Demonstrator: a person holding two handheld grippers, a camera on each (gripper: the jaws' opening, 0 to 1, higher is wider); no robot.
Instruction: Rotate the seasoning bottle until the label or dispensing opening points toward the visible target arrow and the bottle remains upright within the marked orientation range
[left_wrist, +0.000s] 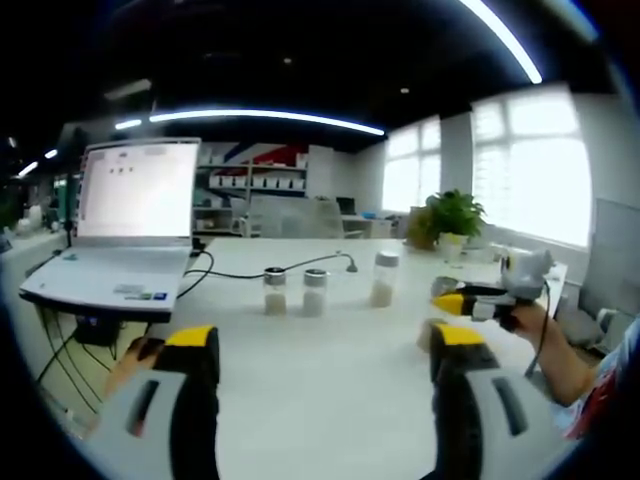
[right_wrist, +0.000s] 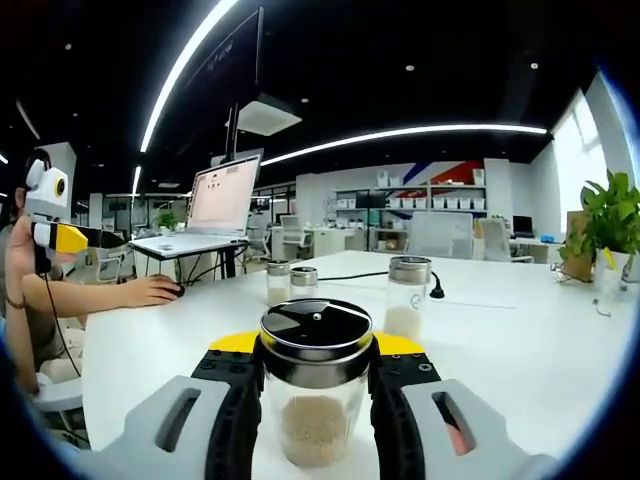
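In the right gripper view, the right gripper has its jaws pinching the seasoning bottle from both sides, the black pads pressed against the glass just under the metal collar. The hold sits high on the body, probably so that the bottle can be turned about its own axis without tipping. The bottle stands upright, its flat dark lid level and facing the camera, with pale granules settled in the lower part. No target arrow can be made out on the desk, so how far the turn has to go cannot be judged.

In the left gripper view, the left gripper has its yellow-tipped jaws spread wide over bare desk, holding nothing. It hangs back from the work, apparently to leave the turning to the other hand.

Beyond the held bottle, three more jars stand on the white top: two short ones just beside each other and a taller jar a little apart to their right. They are set well clear of the grip, so the turn should not knock them. A black cable runs past them towards an open laptop at the far side. A potted plant stands near the window.
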